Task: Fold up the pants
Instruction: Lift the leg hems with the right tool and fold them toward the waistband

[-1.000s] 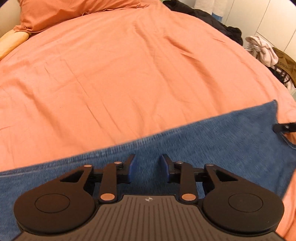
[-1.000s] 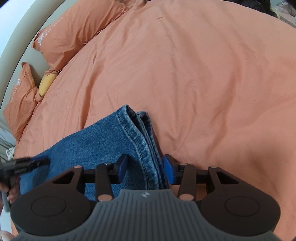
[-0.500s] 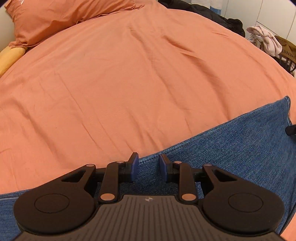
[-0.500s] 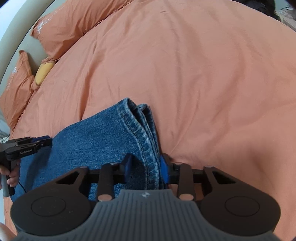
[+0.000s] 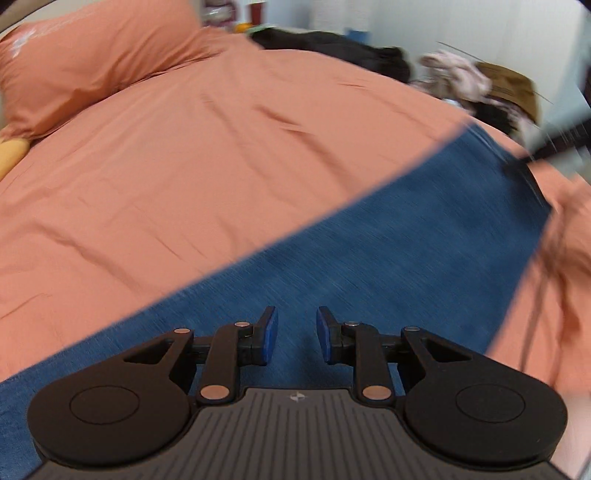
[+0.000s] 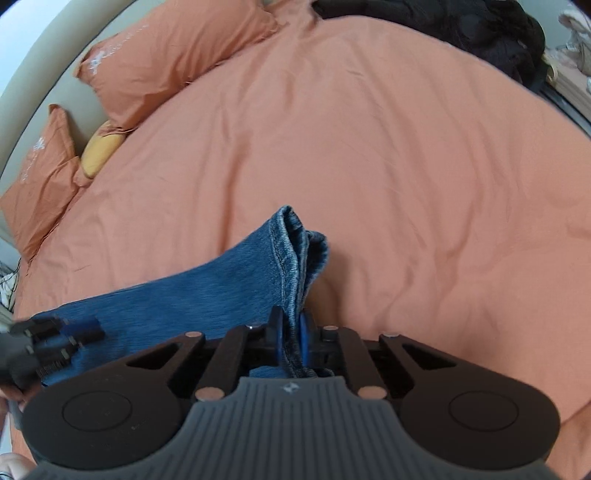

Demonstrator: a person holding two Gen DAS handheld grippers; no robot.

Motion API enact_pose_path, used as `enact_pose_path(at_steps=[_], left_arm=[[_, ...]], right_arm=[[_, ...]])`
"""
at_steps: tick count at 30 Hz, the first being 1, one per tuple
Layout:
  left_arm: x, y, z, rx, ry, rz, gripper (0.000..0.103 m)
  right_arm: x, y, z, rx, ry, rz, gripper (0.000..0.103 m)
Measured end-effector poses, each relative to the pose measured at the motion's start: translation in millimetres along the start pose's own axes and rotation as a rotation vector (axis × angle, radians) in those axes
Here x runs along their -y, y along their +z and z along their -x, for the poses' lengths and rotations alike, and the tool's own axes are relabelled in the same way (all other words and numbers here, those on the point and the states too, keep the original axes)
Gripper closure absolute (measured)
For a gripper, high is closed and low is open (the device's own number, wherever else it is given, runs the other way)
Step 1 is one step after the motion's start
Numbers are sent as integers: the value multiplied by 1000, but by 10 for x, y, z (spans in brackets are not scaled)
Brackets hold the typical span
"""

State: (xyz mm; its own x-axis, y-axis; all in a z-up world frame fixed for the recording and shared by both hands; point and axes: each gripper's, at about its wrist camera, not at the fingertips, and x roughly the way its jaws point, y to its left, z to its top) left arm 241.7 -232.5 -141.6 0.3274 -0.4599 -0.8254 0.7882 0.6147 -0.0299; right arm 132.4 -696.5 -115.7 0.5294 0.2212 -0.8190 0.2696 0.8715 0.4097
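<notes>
The bed lies open across its middle and toward its far edge. Pillows line the head edge, dark clothes crowd the far corner, and the jeans cover the near edge.

My left claw and right claw look alike: matte black linkages, round black hubs, copper-coloured rivets, blue finger pads, and a ribbed grey body with a small white emblem.
</notes>
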Motion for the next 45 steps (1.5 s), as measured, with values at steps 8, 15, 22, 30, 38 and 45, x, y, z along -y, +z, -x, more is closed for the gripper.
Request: enact_pose_path(at_steps=[8,15,22,30,38,45], left_arm=[[547,-420,-291,-71,-64,-102,77],[550,-647,-126,-38,-77,-37,77],[1,-913,529,63,-11,96,77],[-785,-1384,1139,135,161,293,77],[-1312,-1954,1265,138,206,531,77],[-1531,-2276,1322,125,190,680,77]], right_arm=[[-913,136,593,74,20,90,99],[-1791,170,852,84,50,126,99],[-2982,45,810,62,137,242,99],[-4128,-361,-85,-45,220,276,99],[-4587,-942,-1405,-195,263,220,99],[-4659,-1440,-2223,-233,202,253,97]])
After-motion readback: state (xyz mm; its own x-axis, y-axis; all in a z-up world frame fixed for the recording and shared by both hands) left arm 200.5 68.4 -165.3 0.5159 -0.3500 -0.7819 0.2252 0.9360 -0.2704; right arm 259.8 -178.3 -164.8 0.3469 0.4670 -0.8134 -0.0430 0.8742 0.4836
